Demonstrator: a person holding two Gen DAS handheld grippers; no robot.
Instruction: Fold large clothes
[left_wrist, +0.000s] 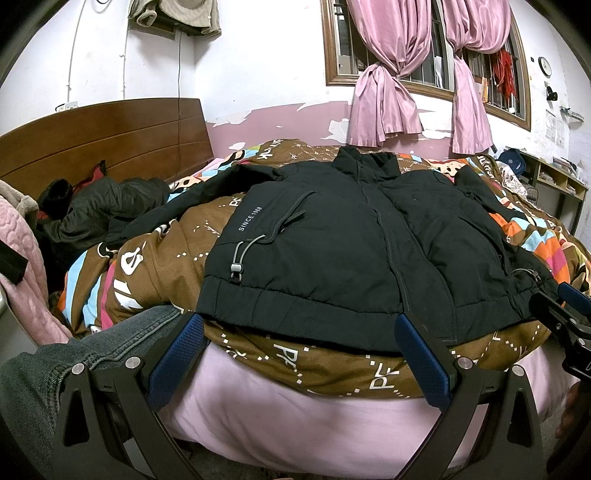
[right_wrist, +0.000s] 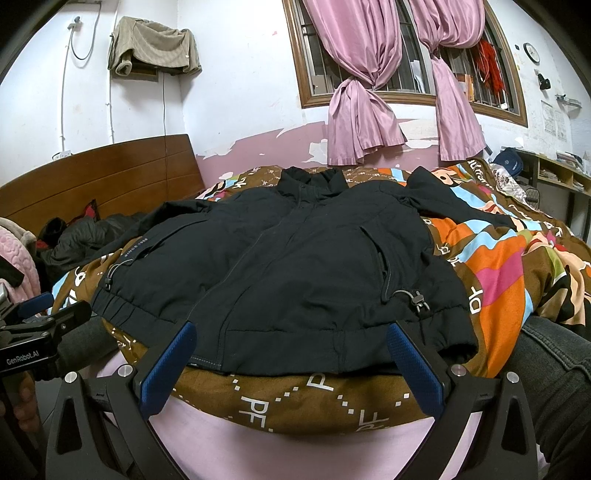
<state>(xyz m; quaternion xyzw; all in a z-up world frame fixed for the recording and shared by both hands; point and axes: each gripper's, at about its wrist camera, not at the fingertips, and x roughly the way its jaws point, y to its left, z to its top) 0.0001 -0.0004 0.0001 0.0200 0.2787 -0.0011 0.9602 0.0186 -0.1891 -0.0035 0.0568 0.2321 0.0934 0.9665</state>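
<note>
Fold not started, as far as the views show. The black jacket (left_wrist: 354, 251) lies face up and zipped on the patterned quilt (left_wrist: 166, 258) on the bed, collar toward the window wall, hem toward you. Both sleeves are still spread out to the sides, so nothing is folded in yet.

Your left hand-held gripper (left_wrist: 299, 354) hangs at the near hem with its jaws spread wide, holding nothing. Your right hand-held gripper (right_wrist: 291, 363) sits the same way at the hem on its side, jaws apart, empty. The blue pads are near the hem; contact can't be told.

Left to do, by my read: sleeves in, sides in, then bottom up to collar.

Containers: none in play. The shelf (right_wrist: 561, 173) by the far right wall holds what looks like stacked papers; too small to say more.
</note>
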